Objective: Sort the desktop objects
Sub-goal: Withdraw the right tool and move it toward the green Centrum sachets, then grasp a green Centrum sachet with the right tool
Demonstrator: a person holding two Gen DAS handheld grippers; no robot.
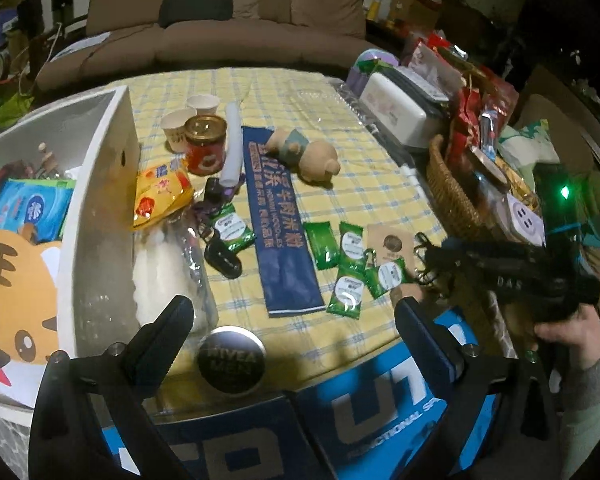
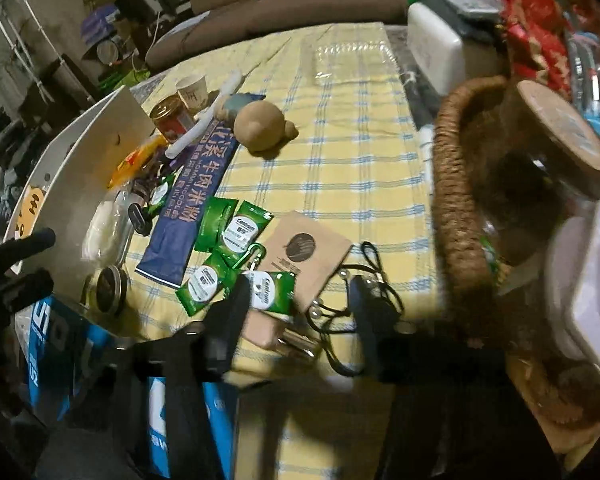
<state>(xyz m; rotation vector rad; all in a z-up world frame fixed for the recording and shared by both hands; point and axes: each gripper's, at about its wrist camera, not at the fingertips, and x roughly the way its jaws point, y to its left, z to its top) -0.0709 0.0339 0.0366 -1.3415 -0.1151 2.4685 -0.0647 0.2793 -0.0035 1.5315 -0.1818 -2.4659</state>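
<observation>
My left gripper (image 1: 294, 322) is open low over the table's near edge, with a dark Nivea tin (image 1: 232, 360) just ahead between its fingers, untouched. Over at the right a hand holds my right gripper (image 1: 432, 264), tips down by the green sachets (image 1: 352, 268) and a brown card packet (image 1: 392, 244). In the right wrist view, my right gripper (image 2: 300, 304) straddles a small beige item (image 2: 260, 330) and a black cord (image 2: 380, 268). Its pads stand apart and do not clearly press either. Several green sachets (image 2: 220, 232) lie just beyond.
A white bin (image 1: 100, 184) with a tiger picture stands at the left. A wicker basket (image 1: 448, 188) full of packets is at the right. Mid-table lie a blue noodle pack (image 1: 280, 220), a plush pig (image 1: 312, 156), a red can (image 1: 206, 144) and paper cups. A blue box (image 1: 380, 408) sits under the near edge.
</observation>
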